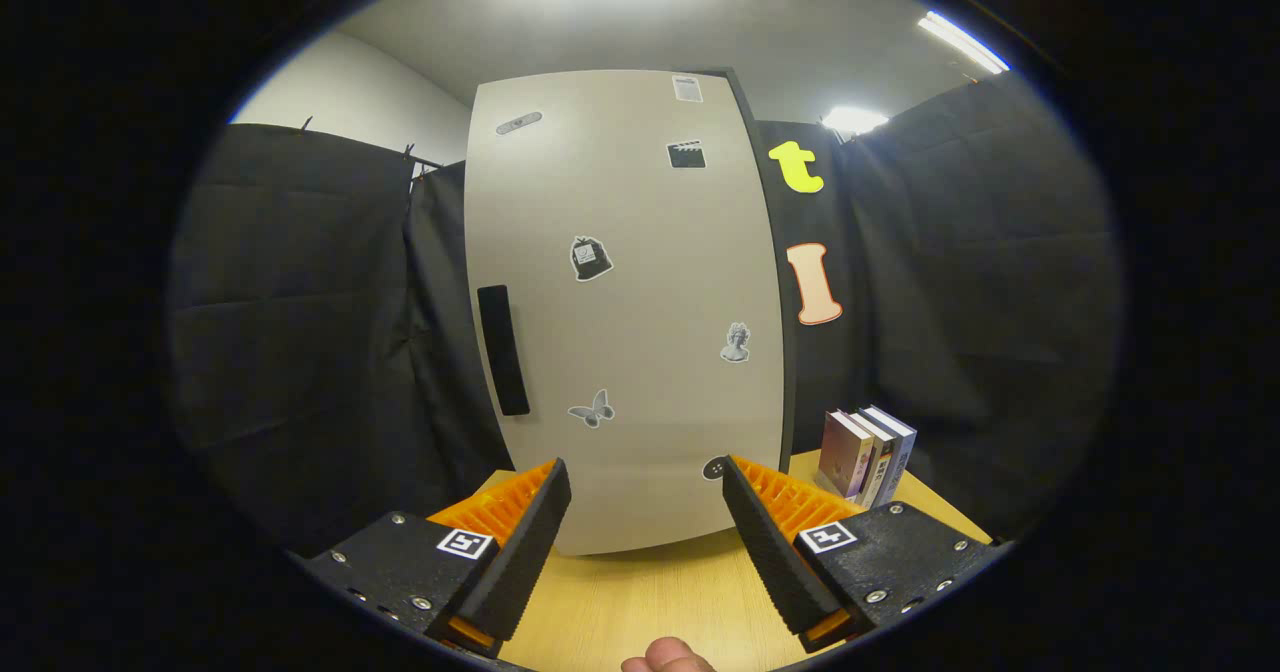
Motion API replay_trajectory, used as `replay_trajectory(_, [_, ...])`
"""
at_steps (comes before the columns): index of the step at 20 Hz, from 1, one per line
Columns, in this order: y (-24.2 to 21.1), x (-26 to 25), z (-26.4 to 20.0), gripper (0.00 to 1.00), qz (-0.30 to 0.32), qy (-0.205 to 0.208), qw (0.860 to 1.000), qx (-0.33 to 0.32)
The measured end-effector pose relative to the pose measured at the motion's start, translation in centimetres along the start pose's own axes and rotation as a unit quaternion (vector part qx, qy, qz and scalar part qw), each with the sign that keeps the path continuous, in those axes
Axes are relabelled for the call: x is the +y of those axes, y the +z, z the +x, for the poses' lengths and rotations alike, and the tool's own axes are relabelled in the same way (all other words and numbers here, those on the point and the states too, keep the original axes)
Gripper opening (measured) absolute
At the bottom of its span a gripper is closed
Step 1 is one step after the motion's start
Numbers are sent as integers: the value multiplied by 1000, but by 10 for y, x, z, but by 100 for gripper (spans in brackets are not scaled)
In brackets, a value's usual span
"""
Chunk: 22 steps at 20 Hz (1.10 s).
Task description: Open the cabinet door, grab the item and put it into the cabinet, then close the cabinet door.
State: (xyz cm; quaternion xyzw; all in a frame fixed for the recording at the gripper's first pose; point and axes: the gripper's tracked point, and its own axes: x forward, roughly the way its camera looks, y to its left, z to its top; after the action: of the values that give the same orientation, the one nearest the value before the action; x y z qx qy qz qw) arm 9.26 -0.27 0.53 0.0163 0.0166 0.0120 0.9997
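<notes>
Gripper view: gripper [647, 477] spread and empty before the shut cabinet door [625, 302]; a misaligned approach may slip off handle [502, 349].

Cloth-walled recording booth: black curtains [300, 302], stickered cabinet [620, 302] on a wooden table [640, 602].

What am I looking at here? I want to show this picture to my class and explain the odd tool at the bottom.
The camera rides on a hand-held claw and looks forward along its two fingers, which stand apart, open, holding nothing. A person carries it; a fingertip peeks in below. Ahead on the wooden table stands a pale cabinet, its door shut, with a dark handle near one edge and small stickers. Beside the cabinet, a few books stand upright. Black cloth walls the booth.
</notes>
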Motion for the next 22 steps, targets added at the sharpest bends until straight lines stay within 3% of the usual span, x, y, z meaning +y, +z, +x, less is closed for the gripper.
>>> replay_trajectory(22, [5,10,-3,95,9,-4,1000,7])
